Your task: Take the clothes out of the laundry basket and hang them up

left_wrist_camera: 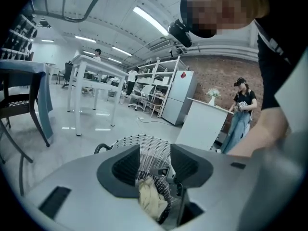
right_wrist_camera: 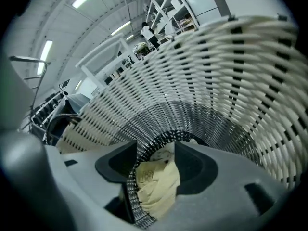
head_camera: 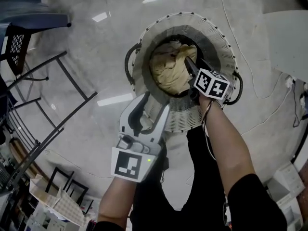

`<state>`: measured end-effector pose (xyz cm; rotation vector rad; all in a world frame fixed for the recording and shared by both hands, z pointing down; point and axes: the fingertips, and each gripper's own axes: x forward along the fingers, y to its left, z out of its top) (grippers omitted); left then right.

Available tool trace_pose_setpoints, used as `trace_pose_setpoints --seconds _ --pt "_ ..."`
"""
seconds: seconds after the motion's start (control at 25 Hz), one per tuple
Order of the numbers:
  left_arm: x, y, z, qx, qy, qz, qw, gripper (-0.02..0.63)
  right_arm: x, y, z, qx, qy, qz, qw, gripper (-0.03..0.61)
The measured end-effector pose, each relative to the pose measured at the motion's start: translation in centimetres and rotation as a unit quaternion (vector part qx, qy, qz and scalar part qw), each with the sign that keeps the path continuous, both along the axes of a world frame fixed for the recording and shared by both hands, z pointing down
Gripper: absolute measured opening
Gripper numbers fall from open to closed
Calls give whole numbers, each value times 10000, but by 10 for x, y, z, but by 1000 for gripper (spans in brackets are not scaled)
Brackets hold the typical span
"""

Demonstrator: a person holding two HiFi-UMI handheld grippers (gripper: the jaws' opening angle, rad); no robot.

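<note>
Item: white woven laundry basket (head_camera: pixel 214 35) on the floor, with cream-yellow clothes (head_camera: pixel 168 71) bunched inside. We hold the right gripper (head_camera: pixel 190 67) inside it, jaws wide apart over the clothes and gripping nothing. Our left gripper (head_camera: pixel 155 105) is at the near rim, jaws likewise apart and empty.

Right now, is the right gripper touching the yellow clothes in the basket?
Cannot tell. The right gripper view shows the yellow clothes framed by the open jaws of the right gripper, but no view shows contact or a gap plainly.
</note>
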<state>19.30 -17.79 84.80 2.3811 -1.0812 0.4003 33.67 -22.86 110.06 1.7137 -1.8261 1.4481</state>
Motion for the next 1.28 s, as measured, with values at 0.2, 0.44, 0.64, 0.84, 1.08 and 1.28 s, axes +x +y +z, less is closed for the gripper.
trace_pose_setpoints --seconds 0.2,0.44,0.64,0.84,1.08,1.28 --pt "3 2 23 -48 -32 91 9999 184 8 8 54 -417 163 56 9990 260" --pt "11 2 45 -86 -77 254 9996 184 24 29 114 -1008 461 148 9937 274" --pt "18 2 60 -129 -112 394 9991 184 25 32 144 -1236 222 434 9911 294" --pt "19 4 71 -189 -147 482 9986 184 21 33 169 -1455 48 657 9872 308" --pt "13 5 82 -225 -235 546 9980 184 21 38 180 -1676 -37 834 9823 99" --pt "13 5 76 -332 -136 427 9984 184 16 33 152 -1475 409 461 9871 20"
